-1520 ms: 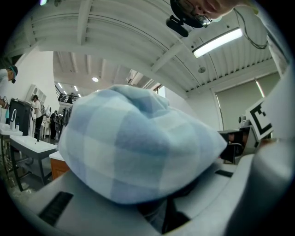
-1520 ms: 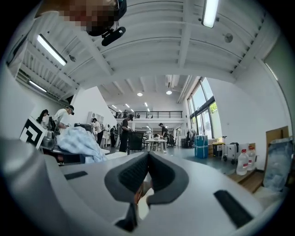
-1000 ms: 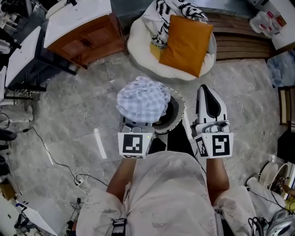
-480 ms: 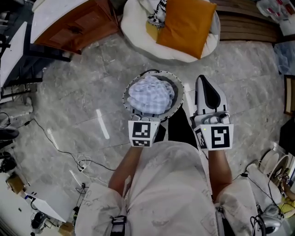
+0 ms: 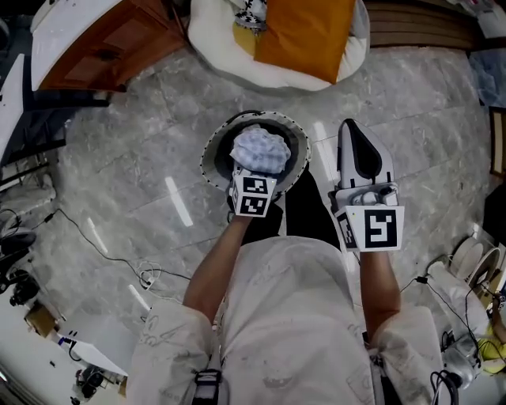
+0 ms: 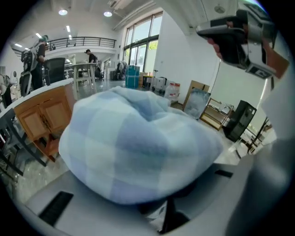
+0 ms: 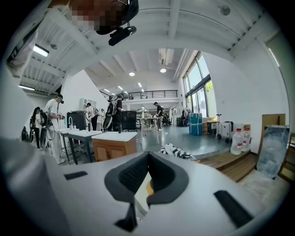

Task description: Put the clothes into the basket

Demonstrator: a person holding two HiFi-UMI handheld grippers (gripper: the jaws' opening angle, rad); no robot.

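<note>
A bundle of blue-and-white checked cloth [image 5: 259,149] hangs over the mouth of the round black basket [image 5: 212,154] with its patterned rim, on the floor in front of me. My left gripper [image 5: 256,171] points steeply down and is shut on that bundle. In the left gripper view the cloth [image 6: 138,147] fills the middle and hides the jaws. My right gripper [image 5: 355,133] is held to the right of the basket, nearly level. Its black pads [image 7: 133,177] meet with nothing between them.
Beyond the basket lies a white round cushion seat [image 5: 213,47] with an orange pillow [image 5: 304,32] and a black-and-white patterned cloth [image 5: 251,9]. A wooden cabinet [image 5: 103,39] stands far left, wooden steps [image 5: 419,28] far right. Cables [image 5: 134,277] trail on the floor at left.
My left gripper has come down with the checked bundle, from above the basket's near rim to its mouth. The right gripper has sunk a little and stayed shut.
</note>
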